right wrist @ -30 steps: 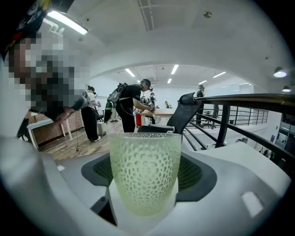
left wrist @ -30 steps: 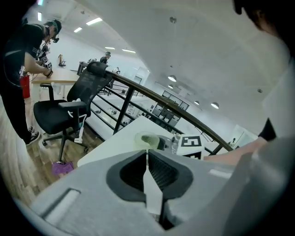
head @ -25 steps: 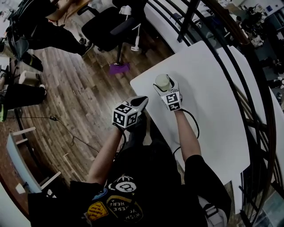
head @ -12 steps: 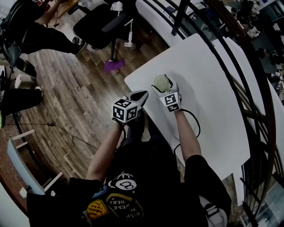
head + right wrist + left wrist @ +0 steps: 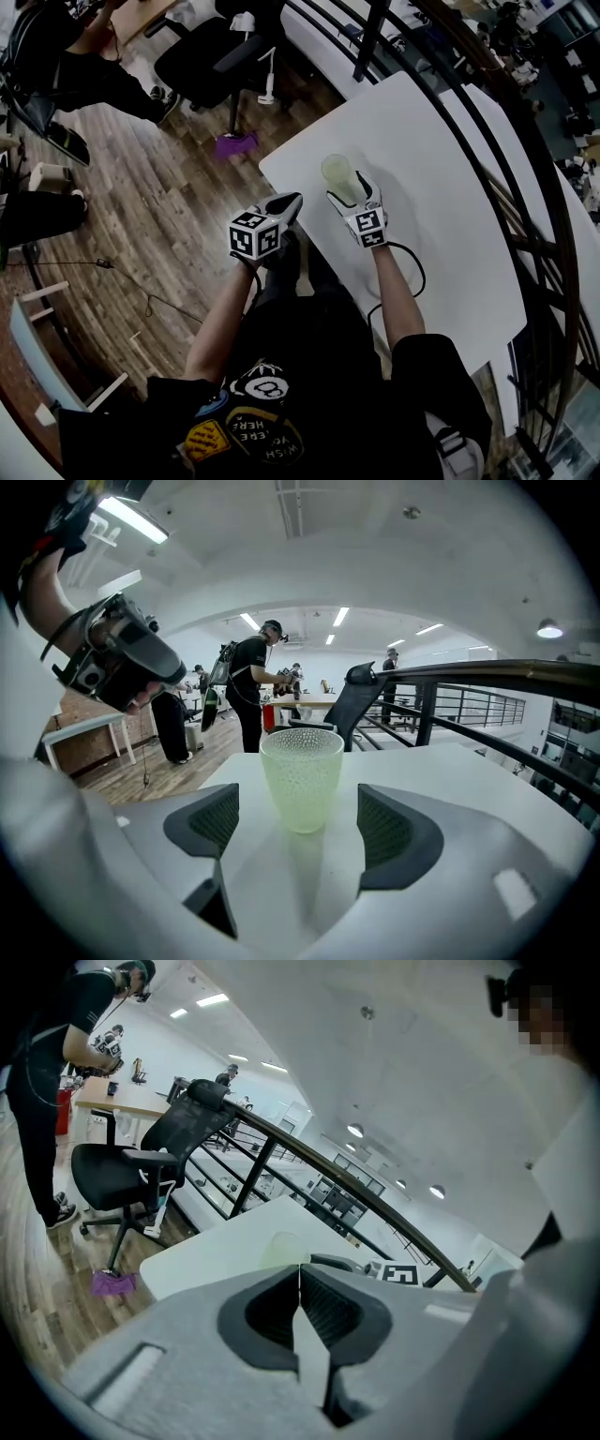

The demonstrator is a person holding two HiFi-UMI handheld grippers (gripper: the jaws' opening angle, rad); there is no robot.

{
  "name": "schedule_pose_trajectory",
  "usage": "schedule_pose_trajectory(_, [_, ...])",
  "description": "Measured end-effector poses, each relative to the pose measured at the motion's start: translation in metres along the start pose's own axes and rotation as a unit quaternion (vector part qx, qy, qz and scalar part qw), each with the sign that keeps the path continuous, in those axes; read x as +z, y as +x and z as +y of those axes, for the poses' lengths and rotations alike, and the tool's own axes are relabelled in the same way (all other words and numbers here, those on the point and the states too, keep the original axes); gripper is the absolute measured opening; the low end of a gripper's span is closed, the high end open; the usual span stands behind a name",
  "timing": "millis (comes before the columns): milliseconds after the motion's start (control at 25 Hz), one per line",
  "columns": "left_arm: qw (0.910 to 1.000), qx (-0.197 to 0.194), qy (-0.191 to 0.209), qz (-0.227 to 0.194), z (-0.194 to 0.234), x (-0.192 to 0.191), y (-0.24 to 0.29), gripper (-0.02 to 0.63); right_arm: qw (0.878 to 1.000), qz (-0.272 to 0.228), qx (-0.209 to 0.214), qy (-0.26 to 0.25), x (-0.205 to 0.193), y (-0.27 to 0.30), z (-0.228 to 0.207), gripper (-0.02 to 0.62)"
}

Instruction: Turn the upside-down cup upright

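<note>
A pale green dimpled cup (image 5: 337, 174) stands upright, mouth up, on the white table (image 5: 450, 187) near its left corner. My right gripper (image 5: 353, 194) is open just behind the cup, on the near side. In the right gripper view the cup (image 5: 301, 775) stands a little beyond the two spread dark pads (image 5: 212, 820), touching neither, and the right gripper (image 5: 300, 841) holds nothing. My left gripper (image 5: 293, 199) hangs off the table's left edge, over the wooden floor. In its own view the left gripper (image 5: 300, 1277) has its jaws pressed together with nothing between them.
A black office chair (image 5: 202, 52) and a purple object (image 5: 228, 143) are on the wooden floor beyond the table's left edge. A dark curved railing (image 5: 525, 187) runs along the table's far right side. A person (image 5: 84, 66) stands at the top left.
My right gripper has drawn back toward me and away from the cup, which now stands free in front of its open jaws. The left gripper has hardly moved.
</note>
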State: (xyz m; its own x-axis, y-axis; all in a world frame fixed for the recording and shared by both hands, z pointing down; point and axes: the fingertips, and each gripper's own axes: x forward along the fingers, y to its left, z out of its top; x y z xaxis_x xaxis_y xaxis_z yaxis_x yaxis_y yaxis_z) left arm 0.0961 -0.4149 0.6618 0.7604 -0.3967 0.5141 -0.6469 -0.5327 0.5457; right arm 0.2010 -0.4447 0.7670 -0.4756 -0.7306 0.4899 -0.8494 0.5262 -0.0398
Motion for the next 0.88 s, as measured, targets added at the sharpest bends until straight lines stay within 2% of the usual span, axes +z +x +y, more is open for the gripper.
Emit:
schedule_pose_trajectory(40, [1.0000, 0.001, -0.001, -0.004, -0.003, -0.002, -0.003, 0.011, 1.000, -0.004, -0.008, 0.007, 0.001, -0.010, 0.000, 0.383])
schedule_pose_trajectory(200, [0.9996, 0.005, 0.004, -0.029, -0.020, -0.009, -0.014, 0.011, 0.998, -0.037, -0.050, 0.028, 0.018, -0.058, 0.001, 0.172])
schedule_pose_trajectory(320, [0.9986, 0.013, 0.020, -0.047, -0.038, -0.013, -0.024, 0.006, 0.993, -0.074, -0.074, 0.048, 0.038, -0.096, 0.009, 0.059])
schedule_pose_trajectory(400, [0.9976, 0.016, 0.039, -0.056, -0.052, -0.016, -0.032, 0.006, 0.991, -0.085, -0.079, 0.062, 0.046, -0.119, 0.020, 0.010])
schedule_pose_trajectory(560, [0.9928, 0.042, 0.087, -0.071, -0.069, -0.025, -0.054, 0.006, 0.993, -0.069, -0.060, 0.078, 0.048, -0.150, 0.061, 0.002])
schedule_pose_trajectory(720, [0.9843, 0.069, 0.144, -0.076, -0.089, -0.044, -0.083, 0.006, 0.990, -0.067, -0.074, 0.097, 0.048, -0.185, 0.101, 0.002])
schedule_pose_trajectory(880, [0.9825, 0.060, 0.154, -0.085, -0.116, -0.070, -0.123, 0.006, 0.986, -0.075, -0.091, 0.115, 0.053, -0.222, 0.142, 0.002])
